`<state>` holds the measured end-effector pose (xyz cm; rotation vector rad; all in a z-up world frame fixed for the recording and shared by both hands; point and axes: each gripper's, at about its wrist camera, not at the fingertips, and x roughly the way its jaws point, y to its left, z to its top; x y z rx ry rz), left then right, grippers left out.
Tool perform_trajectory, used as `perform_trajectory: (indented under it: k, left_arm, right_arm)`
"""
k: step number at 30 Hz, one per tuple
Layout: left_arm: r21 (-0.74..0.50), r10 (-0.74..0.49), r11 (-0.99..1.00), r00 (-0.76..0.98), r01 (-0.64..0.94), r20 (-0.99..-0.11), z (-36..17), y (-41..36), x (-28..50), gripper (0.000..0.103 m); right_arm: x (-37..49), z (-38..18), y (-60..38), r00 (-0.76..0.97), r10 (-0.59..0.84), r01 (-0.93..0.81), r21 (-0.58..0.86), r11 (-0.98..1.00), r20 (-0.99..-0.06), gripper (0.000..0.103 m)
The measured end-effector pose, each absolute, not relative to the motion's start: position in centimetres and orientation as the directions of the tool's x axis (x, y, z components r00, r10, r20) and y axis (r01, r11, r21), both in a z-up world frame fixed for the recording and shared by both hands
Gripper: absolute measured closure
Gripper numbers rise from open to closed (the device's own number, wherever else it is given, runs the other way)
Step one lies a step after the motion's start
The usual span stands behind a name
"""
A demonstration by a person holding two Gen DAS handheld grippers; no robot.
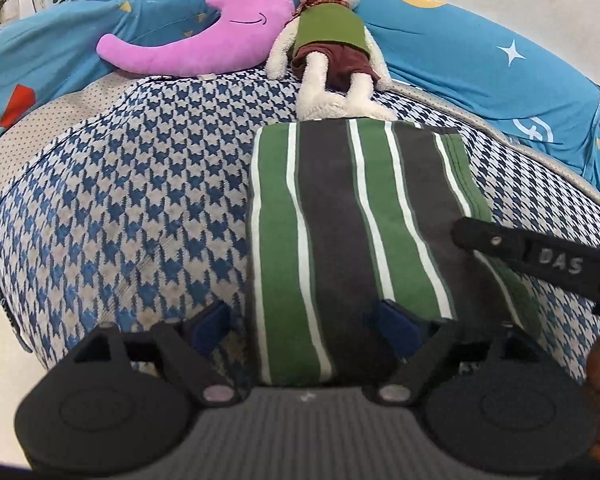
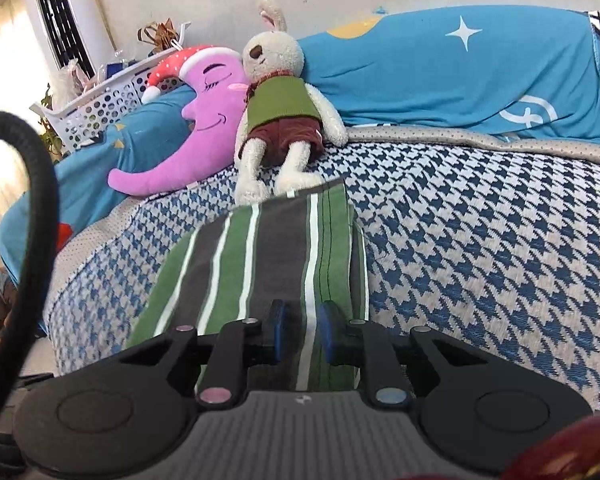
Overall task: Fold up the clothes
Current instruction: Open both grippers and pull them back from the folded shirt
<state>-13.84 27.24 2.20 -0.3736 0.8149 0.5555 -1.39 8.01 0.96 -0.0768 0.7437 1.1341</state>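
A folded garment (image 1: pixel 352 220) with green, dark grey and white stripes lies flat on the blue-and-white houndstooth bed cover (image 1: pixel 160 200). My left gripper (image 1: pixel 303 328) is open wide at the garment's near edge; its left pad is over the bed cover and its right pad over the cloth. My right gripper (image 1: pixel 466 236) reaches in from the right over the garment's right edge. In the right wrist view the right gripper (image 2: pixel 304 330) sits low over the near right part of the garment (image 2: pixel 268 248). Its blue pads stand a narrow gap apart, and a white stripe shows flat between them.
A cream plush rabbit (image 1: pixel 332 40) and a pink moon pillow (image 1: pixel 204 40) lie just beyond the garment's far edge. A blue quilt (image 2: pixel 440 80) runs along the back. A white perforated basket (image 2: pixel 100 108) stands far left. A black cable (image 2: pixel 40 184) loops at the left.
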Motion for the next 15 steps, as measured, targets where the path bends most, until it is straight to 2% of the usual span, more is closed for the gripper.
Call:
perform_trajectory:
  k: [7, 15]
  left_arm:
    - [-0.119, 0.32, 0.79, 0.57, -0.601, -0.757, 3.0, 26.6, -14.7, 0.007]
    - [-0.121, 0.336, 0.771, 0.562, -0.625, -0.756, 2.9, 26.3, -16.4, 0.007]
  right_arm:
    - [-3.0, 2.8, 6.2, 0.234, 0.783, -0.866, 0.243, 0.437, -0.576, 0.084]
    - [-3.7, 3.3, 3.2, 0.25, 0.768, -0.845, 0.255, 0.47, -0.589, 0.083]
